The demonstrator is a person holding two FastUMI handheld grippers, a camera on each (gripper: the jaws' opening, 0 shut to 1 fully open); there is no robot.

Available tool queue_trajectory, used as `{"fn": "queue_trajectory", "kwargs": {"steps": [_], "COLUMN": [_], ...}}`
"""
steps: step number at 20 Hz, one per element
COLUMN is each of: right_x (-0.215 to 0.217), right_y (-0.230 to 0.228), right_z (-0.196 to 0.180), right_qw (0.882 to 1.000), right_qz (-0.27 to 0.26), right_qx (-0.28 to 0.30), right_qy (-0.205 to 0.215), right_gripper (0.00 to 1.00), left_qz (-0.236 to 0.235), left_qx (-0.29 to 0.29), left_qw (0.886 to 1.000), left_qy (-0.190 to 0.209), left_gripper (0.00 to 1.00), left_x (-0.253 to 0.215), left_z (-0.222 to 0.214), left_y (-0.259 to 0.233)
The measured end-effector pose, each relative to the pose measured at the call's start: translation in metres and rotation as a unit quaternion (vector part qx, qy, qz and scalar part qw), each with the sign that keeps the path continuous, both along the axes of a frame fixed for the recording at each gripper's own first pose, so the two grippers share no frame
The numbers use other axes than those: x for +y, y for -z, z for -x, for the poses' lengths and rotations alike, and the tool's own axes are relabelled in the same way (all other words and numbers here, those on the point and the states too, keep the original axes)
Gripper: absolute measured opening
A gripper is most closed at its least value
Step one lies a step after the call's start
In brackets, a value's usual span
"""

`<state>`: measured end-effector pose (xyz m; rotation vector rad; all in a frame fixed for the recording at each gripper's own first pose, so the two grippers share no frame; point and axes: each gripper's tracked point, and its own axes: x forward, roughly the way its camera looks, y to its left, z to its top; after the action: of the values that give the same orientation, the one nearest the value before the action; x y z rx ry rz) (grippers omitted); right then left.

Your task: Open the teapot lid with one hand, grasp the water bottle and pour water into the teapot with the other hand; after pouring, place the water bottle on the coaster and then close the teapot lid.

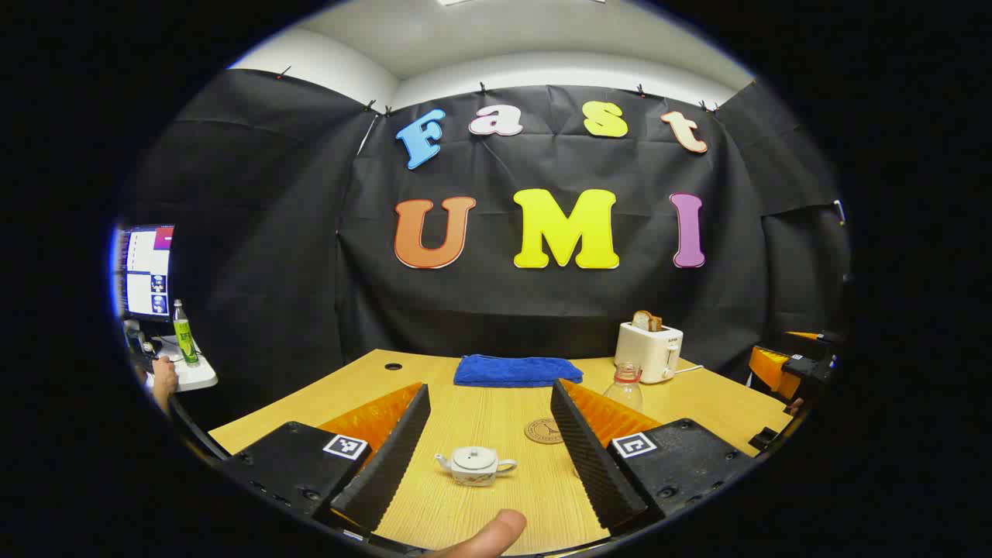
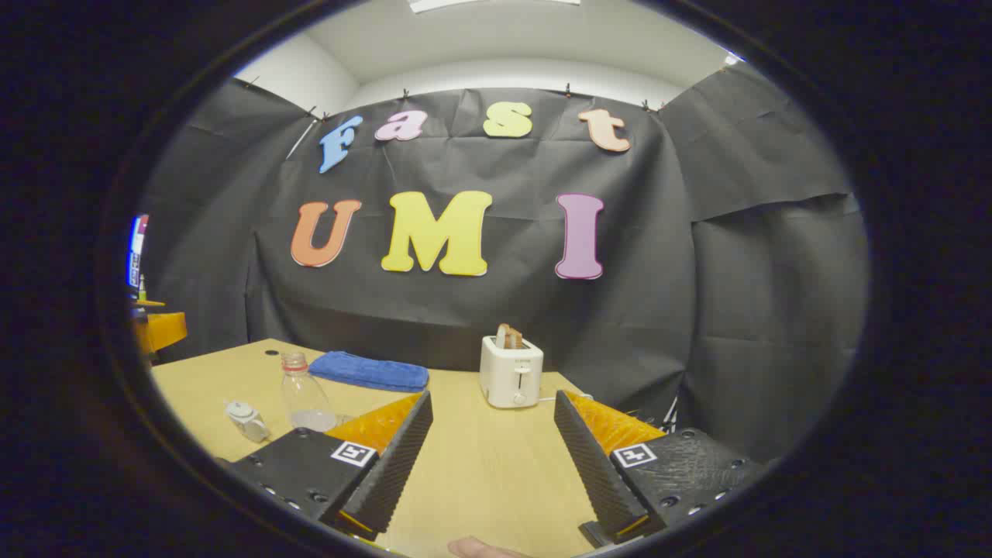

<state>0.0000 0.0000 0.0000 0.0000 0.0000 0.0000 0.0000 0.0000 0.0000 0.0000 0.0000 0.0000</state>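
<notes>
A small white teapot (image 1: 475,466) with its lid on stands on the wooden table (image 1: 496,403), between the spread fingers of my left gripper (image 1: 490,453), which is open and holds nothing. Behind it lies a round brown coaster (image 1: 543,431). A clear water bottle (image 1: 625,387) with no cap stands to the right of the coaster, partly behind my right-hand finger. In the right gripper view the bottle (image 2: 304,401) and the teapot (image 2: 248,421) sit at the left. My right gripper (image 2: 493,457) is open over bare table, away from both.
A folded blue towel (image 1: 517,370) lies at the back of the table. A white toaster (image 1: 649,350) with bread in it stands at the back right, also straight ahead in the right gripper view (image 2: 511,370). A monitor and green bottle (image 1: 184,333) sit on a side desk at left.
</notes>
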Motion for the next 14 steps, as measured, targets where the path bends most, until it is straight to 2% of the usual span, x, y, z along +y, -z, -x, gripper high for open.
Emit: {"fn": "queue_trajectory", "kwargs": {"steps": [4,5,14], "right_x": [0.008,0.006,0.007], "right_y": [-0.006,-0.007,-0.007], "right_z": [0.005,0.004,0.007], "right_qw": [1.000,1.000,1.000], "right_qz": [-0.009,-0.009,-0.006], "right_qx": [-0.011,-0.013,-0.017], "right_qy": [-0.014,-0.013,-0.010], "right_gripper": [0.95,0.97,0.95], "left_qz": [-0.028,-0.026,-0.014], "left_qx": [-0.004,-0.002,0.011], "left_qw": [1.000,1.000,0.999], "left_qy": [-0.014,-0.017,-0.029], "left_gripper": [0.99,0.98,0.98], "left_x": [0.008,0.009,0.019], "left_z": [-0.003,-0.004,-0.009], "left_y": [0.004,0.007,0.014]}}
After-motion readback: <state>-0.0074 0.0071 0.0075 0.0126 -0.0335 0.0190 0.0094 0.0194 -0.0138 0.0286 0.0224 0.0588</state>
